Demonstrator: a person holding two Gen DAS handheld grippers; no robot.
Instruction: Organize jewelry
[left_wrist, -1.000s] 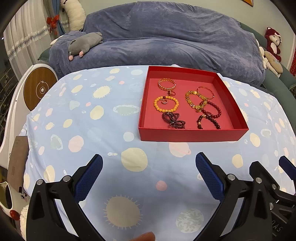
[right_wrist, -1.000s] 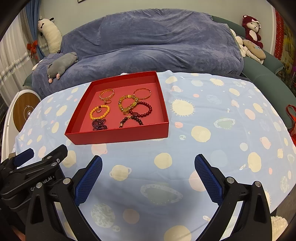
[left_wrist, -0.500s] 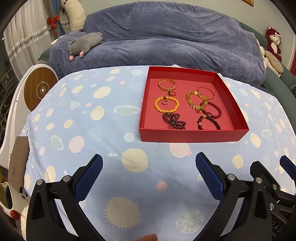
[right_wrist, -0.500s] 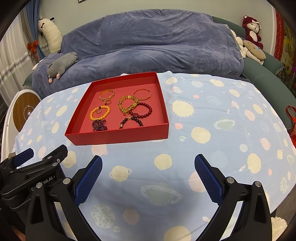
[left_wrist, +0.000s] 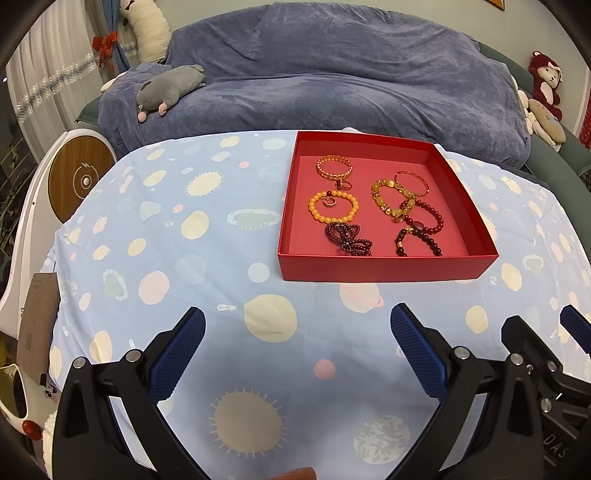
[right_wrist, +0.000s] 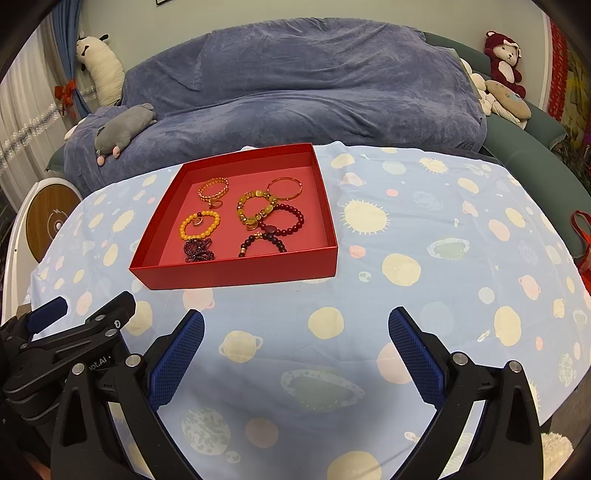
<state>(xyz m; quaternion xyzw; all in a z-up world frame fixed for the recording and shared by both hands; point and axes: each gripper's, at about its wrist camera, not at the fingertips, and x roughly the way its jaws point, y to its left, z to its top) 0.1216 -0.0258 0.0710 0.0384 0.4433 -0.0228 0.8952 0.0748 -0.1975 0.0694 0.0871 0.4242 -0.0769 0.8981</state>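
Observation:
A shallow red box (left_wrist: 384, 267) (right_wrist: 236, 273) sits on a table with a blue planet-print cloth. Inside it lie several bracelets: an orange bead bracelet (left_wrist: 333, 211) (right_wrist: 199, 224), a gold chain bracelet (left_wrist: 334, 167) (right_wrist: 213, 189), a yellow stone bracelet (left_wrist: 391, 201) (right_wrist: 255, 209), a thin gold bangle (left_wrist: 412, 182) (right_wrist: 284, 188), a red bead bracelet (left_wrist: 424, 221) (right_wrist: 282, 221) and dark garnet strands (left_wrist: 347, 238) (right_wrist: 198, 250). My left gripper (left_wrist: 297, 332) is open above the cloth, short of the box. My right gripper (right_wrist: 295, 332) is open too, holding nothing.
A sofa under a blue-grey cover (left_wrist: 332, 81) stands behind the table, with a grey plush (left_wrist: 170, 88) and other soft toys (right_wrist: 504, 62) on it. A white device with a round wooden panel (left_wrist: 81, 181) is at the left. The cloth (right_wrist: 424, 229) lies bare right of the box.

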